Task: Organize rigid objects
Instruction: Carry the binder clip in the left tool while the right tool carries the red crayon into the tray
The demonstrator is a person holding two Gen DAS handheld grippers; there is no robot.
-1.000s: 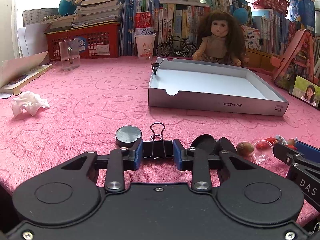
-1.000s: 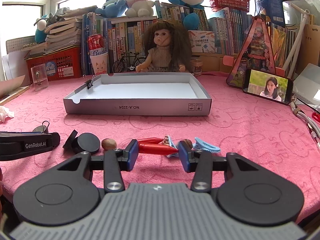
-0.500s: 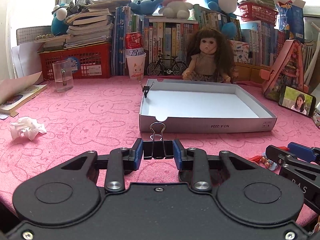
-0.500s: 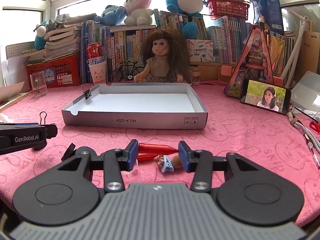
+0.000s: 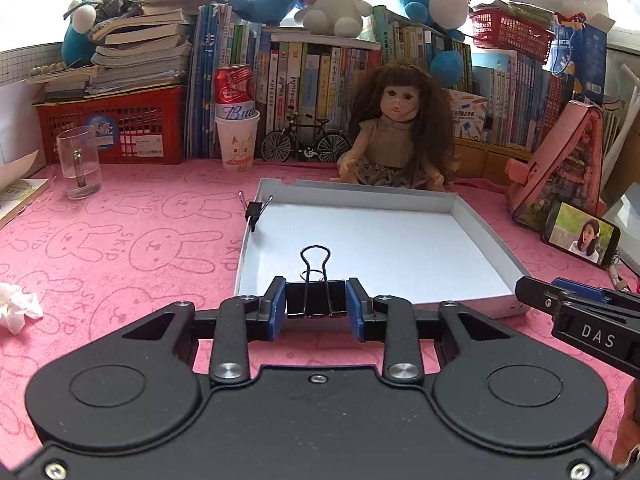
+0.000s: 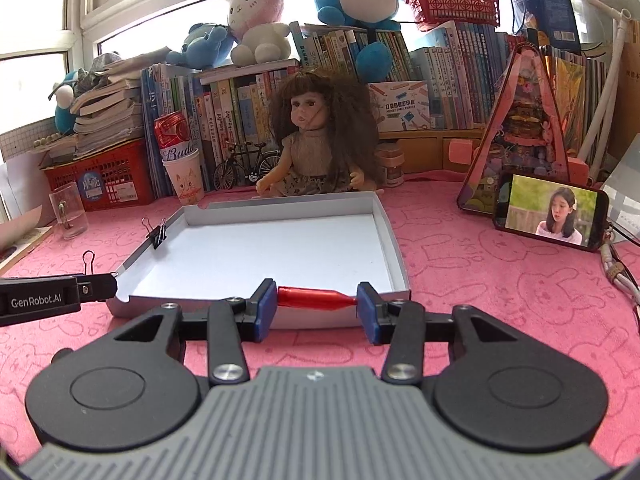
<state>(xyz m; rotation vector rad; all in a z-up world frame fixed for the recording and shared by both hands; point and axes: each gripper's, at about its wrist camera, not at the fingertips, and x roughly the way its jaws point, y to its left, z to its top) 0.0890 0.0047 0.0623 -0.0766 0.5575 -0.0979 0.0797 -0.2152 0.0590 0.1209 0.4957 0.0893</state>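
Note:
My left gripper is shut on a black binder clip with its wire handles up, held above the near edge of the shallow white box. My right gripper is shut on a red pointed plastic piece, lying crosswise between the blue pads, over the near wall of the same white box. A second black binder clip is clipped onto the box's left wall, and shows as the small clip in the right wrist view. The box floor is bare.
A doll sits behind the box, with a model bicycle, a paper cup and rows of books. A glass mug stands far left, a crumpled tissue near left. A phone leans at right on the pink cloth.
Both grippers rose off the pink cloth and moved forward to the box's near edge, carrying the binder clip and the red piece. The loose items left on the cloth dropped out of view.

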